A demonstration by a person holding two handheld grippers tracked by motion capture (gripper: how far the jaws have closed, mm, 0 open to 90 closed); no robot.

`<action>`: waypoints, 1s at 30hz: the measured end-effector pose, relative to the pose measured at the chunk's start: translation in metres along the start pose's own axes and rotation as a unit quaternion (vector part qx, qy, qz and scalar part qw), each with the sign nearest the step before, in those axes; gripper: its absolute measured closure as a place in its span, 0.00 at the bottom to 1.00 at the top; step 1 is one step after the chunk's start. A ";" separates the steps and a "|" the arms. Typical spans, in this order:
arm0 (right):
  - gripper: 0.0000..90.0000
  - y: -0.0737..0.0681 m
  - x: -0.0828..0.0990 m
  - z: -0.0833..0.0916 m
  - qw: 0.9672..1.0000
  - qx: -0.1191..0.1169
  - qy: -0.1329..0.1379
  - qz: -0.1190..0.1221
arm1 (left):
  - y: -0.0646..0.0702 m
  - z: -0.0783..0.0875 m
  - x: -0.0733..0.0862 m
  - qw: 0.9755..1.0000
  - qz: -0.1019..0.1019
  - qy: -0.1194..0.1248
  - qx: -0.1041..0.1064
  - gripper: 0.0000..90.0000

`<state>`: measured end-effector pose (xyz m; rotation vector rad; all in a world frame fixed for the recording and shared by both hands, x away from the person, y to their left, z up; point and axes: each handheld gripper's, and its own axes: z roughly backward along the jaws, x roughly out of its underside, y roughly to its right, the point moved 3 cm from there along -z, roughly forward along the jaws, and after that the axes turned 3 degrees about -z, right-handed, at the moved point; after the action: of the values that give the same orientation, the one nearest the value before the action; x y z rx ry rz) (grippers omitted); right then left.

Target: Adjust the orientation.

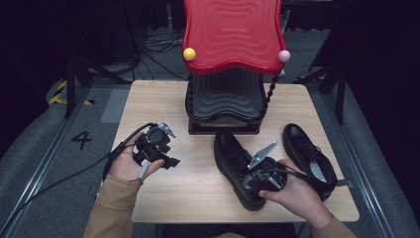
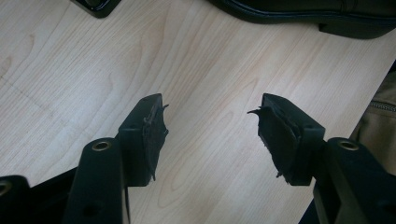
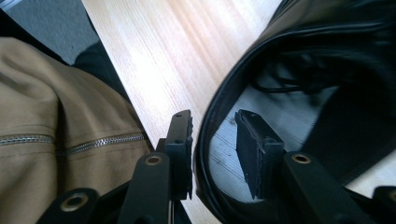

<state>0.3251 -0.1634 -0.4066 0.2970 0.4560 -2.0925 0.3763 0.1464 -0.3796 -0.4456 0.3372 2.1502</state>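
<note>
**Fingers straddle shoe heel – let go clean**

Fingers (image 3: 214, 154) of R gripper are apart, one inside, one outside the heel rim of the near shoe (image 1: 236, 161), mid-tabletop (image 1: 198, 193). Pads look off the leather. Lift straight, don't drag it. L gripper (image 2: 210, 135) spread, empty, over bare wood.

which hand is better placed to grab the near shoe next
Right. The right gripper already straddles the heel rim of the near shoe, one jaw inside and one outside. The left gripper stands open over bare table.
</note>
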 end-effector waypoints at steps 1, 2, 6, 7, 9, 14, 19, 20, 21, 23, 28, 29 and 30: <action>0.73 0.001 0.001 0.004 1.000 -0.003 0.008 -0.001 | 0.000 0.000 -0.001 1.000 -0.001 -0.002 -0.001 0.46; 0.71 0.002 0.001 0.010 1.000 -0.009 0.021 0.002 | -0.001 -0.001 -0.001 1.000 -0.003 -0.002 0.000 0.46; 0.70 0.009 0.005 0.031 0.997 -0.015 0.073 0.000 | 0.000 -0.003 -0.004 1.000 -0.003 -0.001 0.002 0.46; 0.70 0.013 0.007 0.038 0.996 -0.005 0.087 -0.008 | 0.000 -0.003 -0.005 1.000 -0.004 -0.002 0.002 0.46; 0.69 0.023 0.012 0.048 0.994 0.010 0.109 -0.023 | 0.000 -0.004 -0.006 1.000 -0.007 -0.002 0.003 0.46; 0.67 0.050 0.030 0.068 0.988 0.054 0.124 -0.074 | 0.000 -0.004 -0.008 1.000 -0.008 -0.003 0.003 0.46; 0.67 0.063 0.044 0.080 0.984 0.082 0.118 -0.109 | 0.000 -0.006 -0.011 1.000 -0.011 -0.004 0.006 0.46; 0.68 0.066 0.048 0.083 0.982 0.088 0.115 -0.118 | 0.000 -0.006 -0.011 1.000 -0.013 -0.005 0.006 0.46; 0.67 0.069 0.052 0.086 0.980 0.095 0.113 -0.130 | 0.000 -0.006 -0.012 1.000 -0.013 -0.004 0.006 0.46; 0.67 0.075 0.060 0.089 0.978 0.111 0.097 -0.149 | 0.000 -0.006 -0.012 1.000 -0.013 -0.003 0.006 0.46; 0.65 0.086 0.076 0.094 0.969 0.142 0.069 -0.189 | 0.001 -0.006 -0.014 1.000 -0.015 -0.005 0.008 0.46; 0.65 0.089 0.079 0.095 0.966 0.150 0.063 -0.201 | 0.000 -0.007 -0.014 1.000 -0.017 -0.005 0.008 0.46; 0.65 0.089 0.079 0.095 0.966 0.150 0.063 -0.201 | 0.000 -0.007 -0.014 1.000 -0.017 -0.005 0.008 0.46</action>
<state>0.3560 -0.3082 -0.3698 0.5543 0.2866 -2.5554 0.3853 0.1332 -0.3794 -0.4289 0.3382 2.1156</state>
